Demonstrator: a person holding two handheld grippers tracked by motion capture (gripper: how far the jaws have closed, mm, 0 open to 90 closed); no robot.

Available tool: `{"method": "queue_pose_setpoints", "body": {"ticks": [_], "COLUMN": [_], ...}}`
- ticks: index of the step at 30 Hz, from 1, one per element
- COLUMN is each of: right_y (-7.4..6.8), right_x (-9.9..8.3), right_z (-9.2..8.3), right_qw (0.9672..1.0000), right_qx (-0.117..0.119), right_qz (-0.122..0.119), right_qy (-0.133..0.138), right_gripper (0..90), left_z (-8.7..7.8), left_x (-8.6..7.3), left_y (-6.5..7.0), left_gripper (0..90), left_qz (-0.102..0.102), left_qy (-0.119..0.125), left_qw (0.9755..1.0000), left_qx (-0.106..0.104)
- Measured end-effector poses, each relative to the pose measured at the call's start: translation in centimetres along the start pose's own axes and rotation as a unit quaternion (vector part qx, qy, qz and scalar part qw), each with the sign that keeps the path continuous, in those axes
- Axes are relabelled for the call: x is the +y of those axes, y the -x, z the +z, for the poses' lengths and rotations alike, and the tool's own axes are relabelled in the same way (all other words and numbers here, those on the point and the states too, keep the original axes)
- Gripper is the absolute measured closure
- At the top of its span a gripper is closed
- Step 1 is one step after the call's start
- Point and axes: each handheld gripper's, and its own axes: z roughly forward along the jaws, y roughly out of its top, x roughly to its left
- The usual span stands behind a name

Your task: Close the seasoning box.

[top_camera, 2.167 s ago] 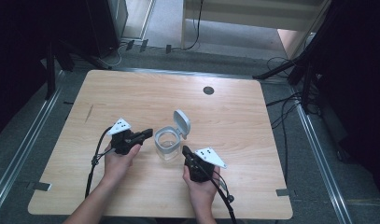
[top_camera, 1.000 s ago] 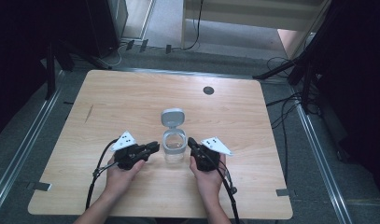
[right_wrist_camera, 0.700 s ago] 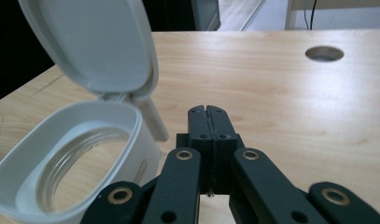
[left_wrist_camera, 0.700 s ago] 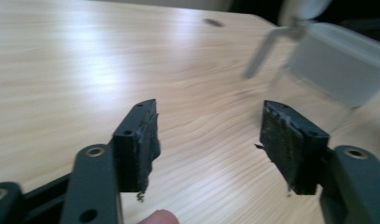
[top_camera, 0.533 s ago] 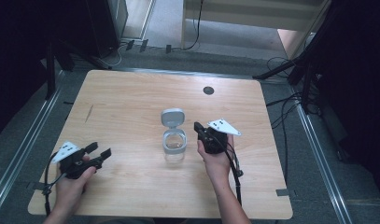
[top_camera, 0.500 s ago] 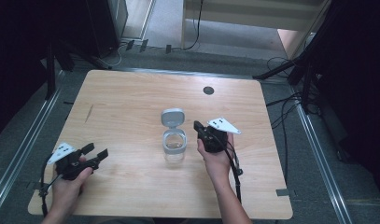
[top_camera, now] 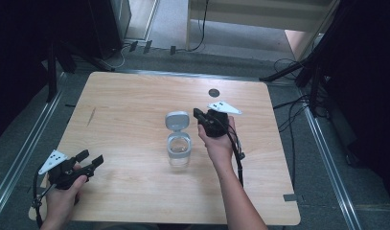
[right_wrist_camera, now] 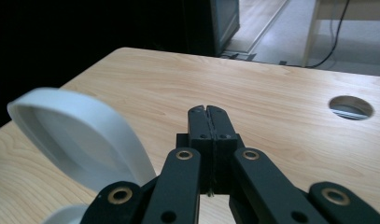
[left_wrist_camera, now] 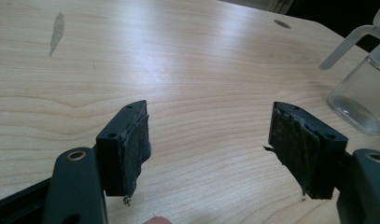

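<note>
A clear glass jar stands upright in the middle of the wooden table, its white flip lid hinged open and leaning back. My left gripper rests near the table's front left corner, far from the jar. Its jaws have just been opening and stand wide with nothing between them; the jar sits off to their right. My right gripper hovers just right of the lid, shut on nothing. The lid looms at its left.
A round cable hole lies in the table behind the right gripper, and a dark smear marks the wood at the left. Metal rails and cables run along the floor beside the table.
The left gripper let go of the jar, opened and swung out to the front left corner. The right gripper left the jar's side and moved up beside the lid.
</note>
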Motion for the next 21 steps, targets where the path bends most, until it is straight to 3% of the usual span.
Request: {"method": "queue_pose_setpoints", "body": {"ticks": [5, 9, 14, 21], "right_y": [-0.1, 0.0, -0.8, -1.4], "right_x": [0.9, 1.4, 1.0, -0.7], "right_z": [1.0, 1.0, -0.1, -2.3], "right_qw": [0.9999, 0.9993, 0.9975, 0.9968], "right_qx": [0.014, 0.038, 0.069, 0.077], "right_qz": [0.001, 0.003, -0.013, -0.02], "right_qy": [-0.002, -0.001, -0.002, -0.001], "right_gripper": [90.0, 90.0, 90.0, 90.0], "left_z": [0.1, 0.2, 0.1, 0.2], "left_x": [0.0, 0.0, 0.0, 0.1], "left_y": [0.1, 0.1, 0.1, 0.2], "left_gripper": [30.2, 31.2, 31.4, 31.6], "left_qz": [0.006, 0.006, 0.006, 0.008], "left_qy": [-0.005, -0.007, -0.007, -0.008], "left_qw": [1.0, 1.0, 1.0, 0.9999], "left_qx": [0.0, -0.002, -0.002, 0.002]}}
